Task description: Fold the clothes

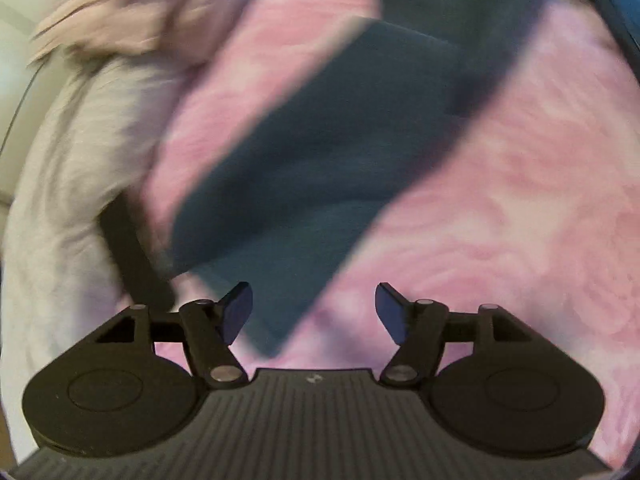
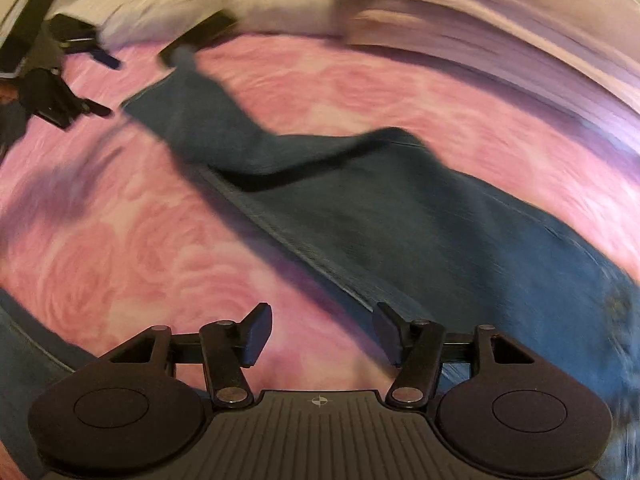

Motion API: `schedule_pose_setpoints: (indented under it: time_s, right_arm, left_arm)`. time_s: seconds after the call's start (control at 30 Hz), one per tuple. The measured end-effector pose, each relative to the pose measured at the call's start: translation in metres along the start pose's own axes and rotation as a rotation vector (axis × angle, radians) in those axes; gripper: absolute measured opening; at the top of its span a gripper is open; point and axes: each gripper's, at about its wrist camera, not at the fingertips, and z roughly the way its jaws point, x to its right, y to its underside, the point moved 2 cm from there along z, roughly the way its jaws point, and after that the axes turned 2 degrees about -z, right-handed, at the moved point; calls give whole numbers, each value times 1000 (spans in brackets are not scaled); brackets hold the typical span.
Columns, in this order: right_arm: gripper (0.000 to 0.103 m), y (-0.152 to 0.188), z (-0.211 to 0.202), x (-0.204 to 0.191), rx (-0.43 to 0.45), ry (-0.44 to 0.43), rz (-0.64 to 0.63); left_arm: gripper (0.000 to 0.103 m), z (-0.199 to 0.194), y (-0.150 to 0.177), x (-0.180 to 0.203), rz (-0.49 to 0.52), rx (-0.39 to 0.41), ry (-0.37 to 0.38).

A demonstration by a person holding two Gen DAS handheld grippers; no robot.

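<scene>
A pair of dark blue jeans lies on a pink rose-patterned bed cover, blurred in both views. In the left wrist view one leg runs from the bottom centre up to the right. My left gripper hovers open over the leg's lower end, nothing between its fingers. In the right wrist view the jeans stretch from upper left to lower right. My right gripper stands open above their seamed edge, its right finger over the denim. The left gripper also shows at the upper left, open, near the far leg end.
Pale rumpled bedding borders the pink cover on the left, and lies along the far edge as pale bedding in the right wrist view. A black strip lies by the jeans' far end, also seen as a black strip.
</scene>
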Motion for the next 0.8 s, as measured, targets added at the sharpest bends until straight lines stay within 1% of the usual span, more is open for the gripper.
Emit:
schedule_pose_setpoints:
  time_s: [0.03,0.07,0.13,0.2,0.23,0.27,0.3,0.37,0.47,0.53,0.57,0.67,0.7,0.73,0.8]
  right_arm:
    - [59,-4,11,-8,-5,2,-52]
    - [59,-6,20,-12,-8,4,-89]
    - [59,-9,33,-15,-10,10,-134]
    - [59,-12,46,-17,-11,18,-170]
    - [59,-13,51,-16,-12,24,-177]
    - [59,-12,54,-15,-13,30,-186]
    - [59,-12,57,-15,-16,41,-203]
    - [59,-11,61,-16,-27,69,-251]
    - [59,-10,57,-17,-27,73,-306]
    - [59,-10,51,-19,-21,68,-331]
    - [59,-10,47,-19,-16,66,-341]
    - [59,-11,36,-18,5,61,-341]
    - [59,-11,33,-17,11,61,-337]
    - [59,-11,32,-17,12,63,-336]
    - [59,-11,35,-19,0,68,-350]
  left_arm:
    - [65,5,-1,15,26,16,13]
    - [64,11,-8,22,32,46,6]
    - [64,22,-21,36,42,101,-8]
    - [64,27,-32,42,33,130,-23]
    - [47,29,-35,43,28,139,-30]
    - [14,26,-35,40,20,129,-34]
    - [8,23,-35,37,11,119,-39]
    - [5,7,-30,25,-7,105,-42]
    - [4,-43,-23,-5,-33,74,-51]
    - [0,-75,-26,-34,-90,54,-55]
    - [0,-88,-29,-51,-123,42,-68]
    - [1,-105,-41,-114,-215,32,-218]
    - [1,-101,-45,-136,-249,21,-273]
    - [2,-97,-47,-151,-268,15,-298]
    - [8,-95,-49,-155,-286,45,-267]
